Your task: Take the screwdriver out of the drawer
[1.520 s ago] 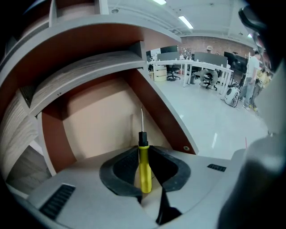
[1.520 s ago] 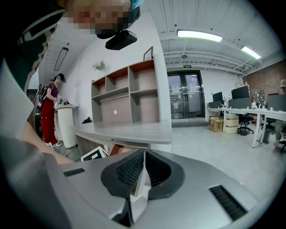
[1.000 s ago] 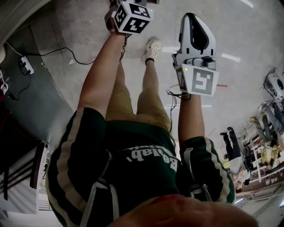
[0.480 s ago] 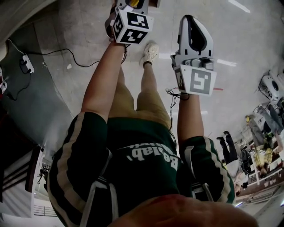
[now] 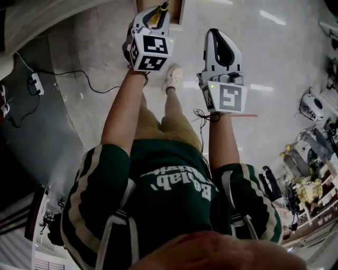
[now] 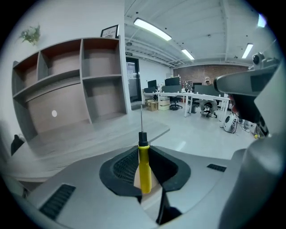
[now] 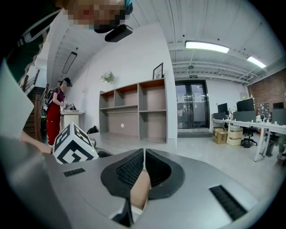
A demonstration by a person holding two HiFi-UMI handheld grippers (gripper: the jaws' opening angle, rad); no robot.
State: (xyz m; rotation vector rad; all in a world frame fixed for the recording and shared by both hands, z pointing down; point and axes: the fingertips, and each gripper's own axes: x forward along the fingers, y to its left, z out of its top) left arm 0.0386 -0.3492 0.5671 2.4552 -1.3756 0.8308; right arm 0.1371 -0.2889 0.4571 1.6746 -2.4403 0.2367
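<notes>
The screwdriver (image 6: 144, 166) looks to be out of the drawer. No drawer can be made out in any view, so the taking-out part seems done. The job now is just to carry the tool. The next move needs a steady hold and a safe spot to put it down, with the thin metal tip kept away from people.

On the left, the left gripper (image 5: 157, 15) is held out in front of the person, above the floor (image 5: 95, 47). Its jaws are partly closed and squeeze the yellow handle from both sides. The handle stands up between the black pads. The black neck and thin metal tip stick out past them, toward a big shelf (image 6: 80, 85) across the room. The hold looks tight and straight.

On the right, the right gripper (image 7: 144, 163) is held up next to the left one, a little apart from it. Its jaws are pressed together with only a thin line between them. Nothing is in them and they touch nothing.
</notes>
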